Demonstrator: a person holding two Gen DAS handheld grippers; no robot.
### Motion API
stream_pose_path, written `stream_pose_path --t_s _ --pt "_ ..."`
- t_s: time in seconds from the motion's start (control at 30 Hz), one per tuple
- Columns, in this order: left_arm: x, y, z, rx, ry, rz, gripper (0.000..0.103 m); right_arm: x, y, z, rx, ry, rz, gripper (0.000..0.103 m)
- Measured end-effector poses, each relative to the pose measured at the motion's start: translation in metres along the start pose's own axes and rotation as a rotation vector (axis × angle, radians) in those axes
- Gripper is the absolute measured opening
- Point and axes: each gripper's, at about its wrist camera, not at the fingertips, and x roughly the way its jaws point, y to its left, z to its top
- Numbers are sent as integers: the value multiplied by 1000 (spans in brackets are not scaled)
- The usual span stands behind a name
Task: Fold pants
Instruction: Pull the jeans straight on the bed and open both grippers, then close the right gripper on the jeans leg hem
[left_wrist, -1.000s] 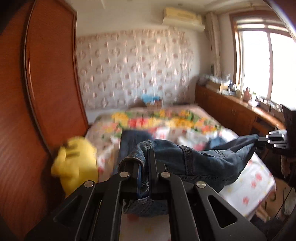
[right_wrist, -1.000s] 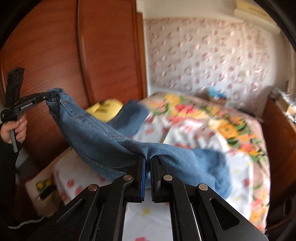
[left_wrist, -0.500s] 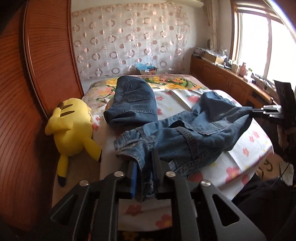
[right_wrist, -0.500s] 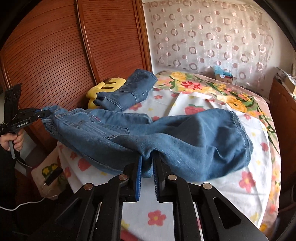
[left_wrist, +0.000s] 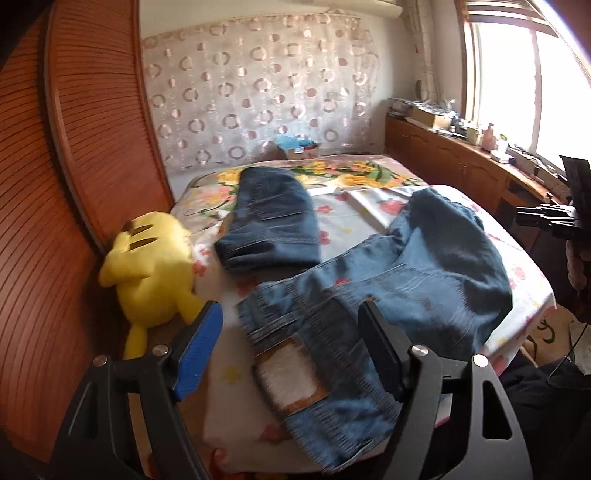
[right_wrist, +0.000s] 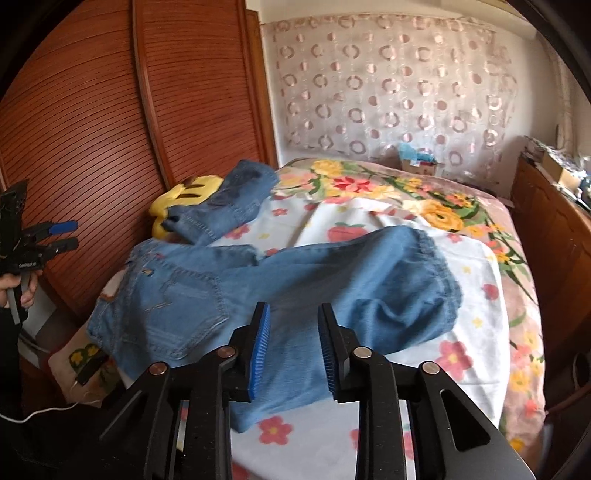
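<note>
Light blue jeans (left_wrist: 388, 306) lie spread across the near part of the bed (left_wrist: 343, 221), waistband and leather patch toward my left gripper, legs bent double toward the right. They also show in the right wrist view (right_wrist: 258, 291). My left gripper (left_wrist: 291, 332) is open and empty just above the waistband. My right gripper (right_wrist: 293, 339) is open and empty above the fold in the legs. The left gripper also shows at the left edge of the right wrist view (right_wrist: 62, 236).
A second, darker folded pair of jeans (left_wrist: 273, 221) lies further back on the bed. A yellow plush toy (left_wrist: 147, 266) sits at the bed's left edge against the wooden wardrobe (left_wrist: 74, 184). A wooden cabinet (left_wrist: 461, 166) runs under the window on the right.
Both grippers lowered the jeans onto the bed, then opened and let go. The jeans now lie flat instead of hanging between the grippers.
</note>
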Motion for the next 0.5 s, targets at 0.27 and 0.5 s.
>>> stream_pose_path --t_s 0.27,0.5 --pt "40 -49 23 29 -31 -92 77 12 -26 -8 55 -26 -106 38" --pt "75 -84 34 44 -16 -153 77 52 -66 -20 140 10 -204 39"
